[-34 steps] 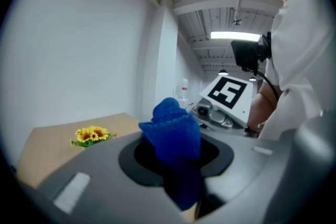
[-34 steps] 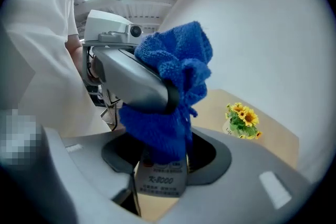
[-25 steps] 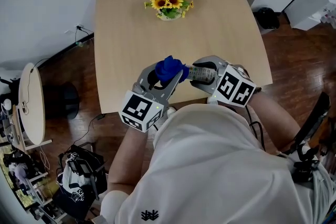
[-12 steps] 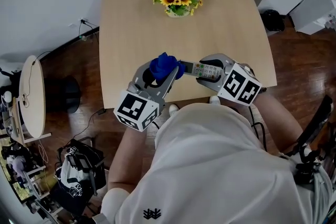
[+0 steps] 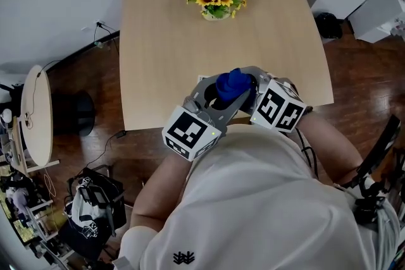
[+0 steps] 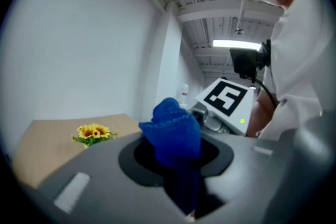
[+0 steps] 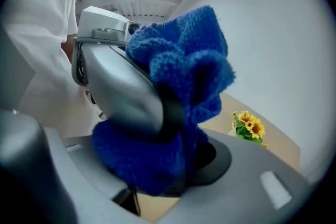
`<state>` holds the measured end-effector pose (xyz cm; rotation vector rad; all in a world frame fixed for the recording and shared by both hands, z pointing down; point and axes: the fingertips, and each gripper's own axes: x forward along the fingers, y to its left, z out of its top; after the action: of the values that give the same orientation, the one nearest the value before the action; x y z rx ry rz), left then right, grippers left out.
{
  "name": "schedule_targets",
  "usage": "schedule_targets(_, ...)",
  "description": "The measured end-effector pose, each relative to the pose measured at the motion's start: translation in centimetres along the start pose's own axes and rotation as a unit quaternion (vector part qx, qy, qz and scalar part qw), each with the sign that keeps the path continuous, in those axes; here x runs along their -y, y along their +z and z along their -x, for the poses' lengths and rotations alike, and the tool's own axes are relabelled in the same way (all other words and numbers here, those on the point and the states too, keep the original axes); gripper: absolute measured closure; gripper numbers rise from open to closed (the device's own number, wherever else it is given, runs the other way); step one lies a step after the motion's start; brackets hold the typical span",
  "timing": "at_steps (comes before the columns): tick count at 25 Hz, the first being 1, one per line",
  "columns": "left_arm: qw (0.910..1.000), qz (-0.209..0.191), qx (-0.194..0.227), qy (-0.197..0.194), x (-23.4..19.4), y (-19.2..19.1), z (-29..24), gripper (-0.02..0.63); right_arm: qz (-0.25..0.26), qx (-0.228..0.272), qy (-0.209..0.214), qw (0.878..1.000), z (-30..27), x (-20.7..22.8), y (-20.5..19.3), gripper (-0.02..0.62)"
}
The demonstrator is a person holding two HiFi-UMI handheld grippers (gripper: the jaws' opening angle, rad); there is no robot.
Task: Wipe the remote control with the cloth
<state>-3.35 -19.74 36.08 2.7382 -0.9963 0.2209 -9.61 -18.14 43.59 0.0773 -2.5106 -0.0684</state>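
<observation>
We cannot find the remote control in any view: where the two grippers meet, the cloth (image 5: pixel 231 84) covers everything. The cloth is deep blue, with a coarse knitted texture, bunched into a thick wad with rounded folds. It sits over the near edge of the bench (image 5: pixel 164 41), right between the grippers.

The left gripper (image 5: pixel 223 100) is clamped on the cloth. In its own view the wad (image 6: pixel 170 131) rises from between the jaws and its lower part drops out of sight into the dark gap. In the right gripper view the cloth (image 7: pixel 178 76) fills the middle, wrapped round a grey finger (image 7: pixel 126 92) of the left gripper. These two hide the space between the right gripper's jaws, so we cannot tell whether the right gripper (image 5: pixel 248 82) is wide, narrow or holding something.

From the head view, the person's white shirt (image 5: pixel 253 199) cuts off both forearms. A small pot of sunflowers (image 5: pixel 217 0) stands well apart at the bench's far end.
</observation>
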Motion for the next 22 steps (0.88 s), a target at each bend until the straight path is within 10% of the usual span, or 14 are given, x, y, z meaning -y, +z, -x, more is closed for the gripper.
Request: schedule_targets(22, 0.9873, 0.027, -0.034, 0.153, -8.9, -3.6, 8.8, 0.462, -0.106, -0.017, -0.048, 0.993, 0.6, 2.7, -5.7, 0.376)
